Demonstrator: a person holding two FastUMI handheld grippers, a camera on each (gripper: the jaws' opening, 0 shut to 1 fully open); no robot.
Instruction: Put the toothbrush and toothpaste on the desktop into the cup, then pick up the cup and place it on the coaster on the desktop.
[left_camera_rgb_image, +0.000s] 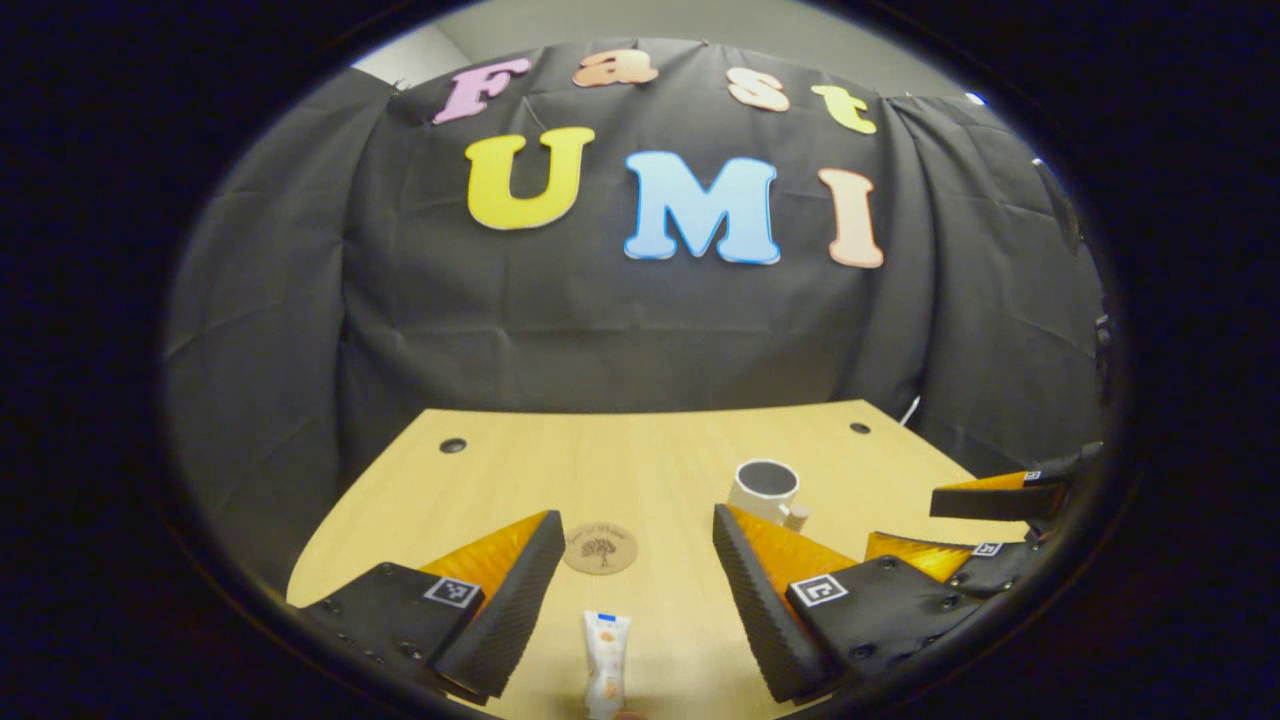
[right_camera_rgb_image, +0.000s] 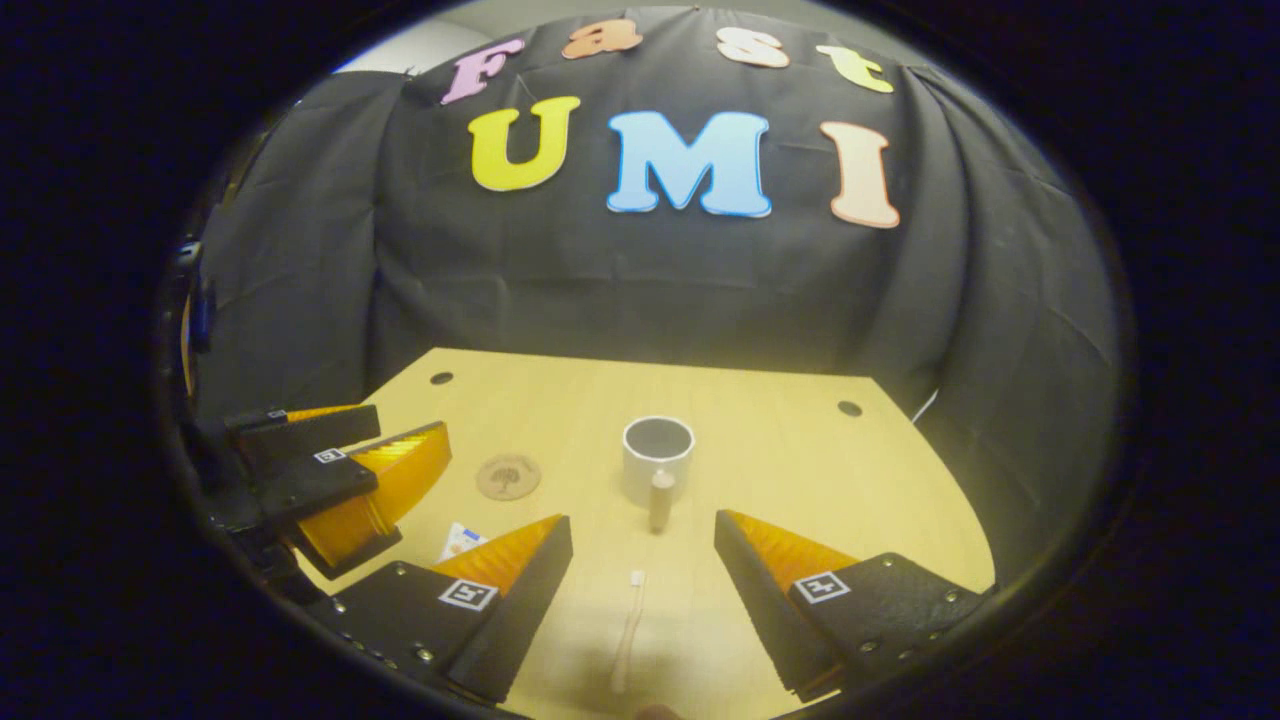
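I see open desk (right_camera_rgb_image: 780, 440) around the cup (right_camera_rgb_image: 657, 457). Its handle (right_camera_rgb_image: 661, 497) juts toward me; the coaster (right_camera_rgb_image: 508, 476) sits well apart, unobstructed.

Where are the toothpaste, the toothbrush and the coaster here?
toothpaste (left_camera_rgb_image: 607, 655), left gripper view, middle of the tube.
toothbrush (right_camera_rgb_image: 628, 632), right gripper view, middle of the handle.
coaster (left_camera_rgb_image: 600, 548), left gripper view, centre of the disc.

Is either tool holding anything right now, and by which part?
Nothing is held. The left tool is open above the toothpaste; the right tool is open above the toothbrush.
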